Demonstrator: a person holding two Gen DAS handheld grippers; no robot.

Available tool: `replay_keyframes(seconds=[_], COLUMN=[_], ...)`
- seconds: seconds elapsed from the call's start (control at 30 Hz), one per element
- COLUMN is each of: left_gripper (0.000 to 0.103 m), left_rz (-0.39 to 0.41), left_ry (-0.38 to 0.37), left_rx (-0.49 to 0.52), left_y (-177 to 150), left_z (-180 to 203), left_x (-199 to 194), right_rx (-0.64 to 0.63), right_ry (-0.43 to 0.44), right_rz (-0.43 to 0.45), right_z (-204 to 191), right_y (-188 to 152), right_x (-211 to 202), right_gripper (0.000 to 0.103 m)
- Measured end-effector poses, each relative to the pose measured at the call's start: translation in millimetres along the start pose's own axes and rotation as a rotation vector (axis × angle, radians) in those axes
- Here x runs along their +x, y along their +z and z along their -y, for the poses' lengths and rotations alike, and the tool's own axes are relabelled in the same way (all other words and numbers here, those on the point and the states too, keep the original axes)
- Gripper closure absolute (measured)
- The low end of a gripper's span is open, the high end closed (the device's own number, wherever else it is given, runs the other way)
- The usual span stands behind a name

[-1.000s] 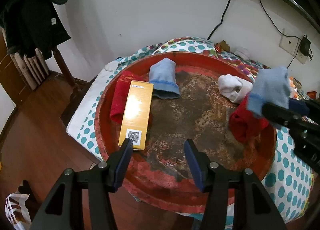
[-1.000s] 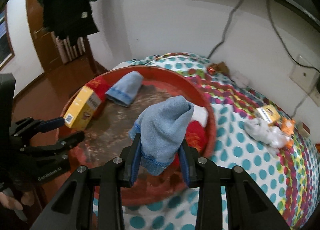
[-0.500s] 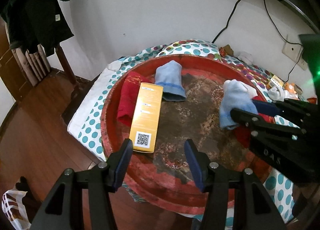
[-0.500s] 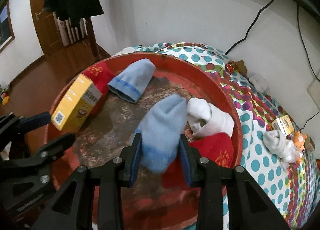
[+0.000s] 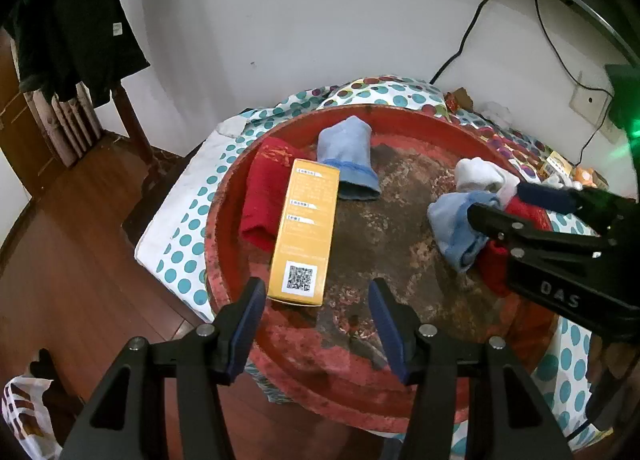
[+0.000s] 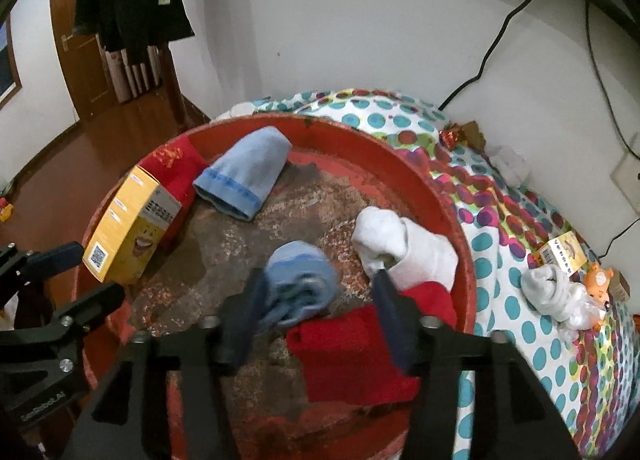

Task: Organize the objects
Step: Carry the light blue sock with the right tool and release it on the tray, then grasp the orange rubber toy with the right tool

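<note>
While the right tool stands wide open over the red tray, the light-blue sock lies crumpled between its fingers, gripped by neither — soft, light, likely best pinched at its bunched middle. Left tool — open, empty — hovers near the yellow box.

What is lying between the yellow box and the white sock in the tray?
Only bare, worn tray floor; the left wrist view shows nothing between the yellow box and the white sock.
</note>
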State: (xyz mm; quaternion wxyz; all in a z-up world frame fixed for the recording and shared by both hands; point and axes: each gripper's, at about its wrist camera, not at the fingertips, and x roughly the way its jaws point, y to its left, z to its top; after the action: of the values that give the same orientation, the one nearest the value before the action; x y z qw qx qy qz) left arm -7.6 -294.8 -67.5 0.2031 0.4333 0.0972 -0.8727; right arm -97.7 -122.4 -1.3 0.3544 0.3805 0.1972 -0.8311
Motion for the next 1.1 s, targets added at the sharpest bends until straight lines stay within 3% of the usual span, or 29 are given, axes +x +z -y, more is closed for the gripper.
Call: replay_keyframes(seconds=[0.2, 0.23, 0.27, 0.4, 0.47, 0.5, 0.53, 0.57, 0.63, 0.87, 1.0, 1.1], left_gripper=[0.048, 0.048, 0.048, 0.048, 0.048, 0.048, 0.048, 0.048, 0.048, 0.048, 0.048, 0.048], left_rz=[-0.01, -0.007, -0.003, 0.01, 0.014, 0.014, 0.015, 0.017, 0.021, 0.069, 0.093, 0.13], left_ry=[0.006, 0.009, 0.01, 0.013, 0.014, 0.016, 0.018, 0.018, 0.022, 0.028, 0.008, -0.002], left_rx=[0.026, 0.032, 0.039, 0.055, 0.063, 0.067, 0.072, 0.078, 0.089, 0.152, 0.211, 0.257], left_y=[-2, -3, -4, -4, -5, -6, -6, -6, -7, -10, -12, -13], left_z=[6, 8, 9, 13, 16, 16, 18, 19, 23, 39, 54, 67], left_x=[4, 4, 3, 1, 1, 0, 0, 0, 0, -7, -13, -21], right_rx=[0.058, 0.08, 0.099, 0.156, 0.187, 0.234, 0.234, 0.266, 0.331, 0.453, 0.481, 0.5], right_ry=[0.026, 0.034, 0.039, 0.0, -0.038, -0.078, -0.078, -0.103, -0.159, -0.309, -0.321, -0.282], right_rz=[0.05, 0.067, 0.082, 0.121, 0.119, 0.111, 0.111, 0.105, 0.091, 0.022, -0.007, -0.049], right_z=[38, 13, 23, 49, 72, 117, 117, 146, 155, 281, 301, 327], right_y=[-18, -6, -10, -21, -25, -42, -42, -56, -43, -61, -34, -54], right_x=[-28, -30, -35, -42, -44, -54, -54, -60, -46, -41, -19, -5], right_gripper=[0.035, 0.029, 0.024, 0.023, 0.023, 0.023, 0.023, 0.023, 0.023, 0.023, 0.023, 0.023])
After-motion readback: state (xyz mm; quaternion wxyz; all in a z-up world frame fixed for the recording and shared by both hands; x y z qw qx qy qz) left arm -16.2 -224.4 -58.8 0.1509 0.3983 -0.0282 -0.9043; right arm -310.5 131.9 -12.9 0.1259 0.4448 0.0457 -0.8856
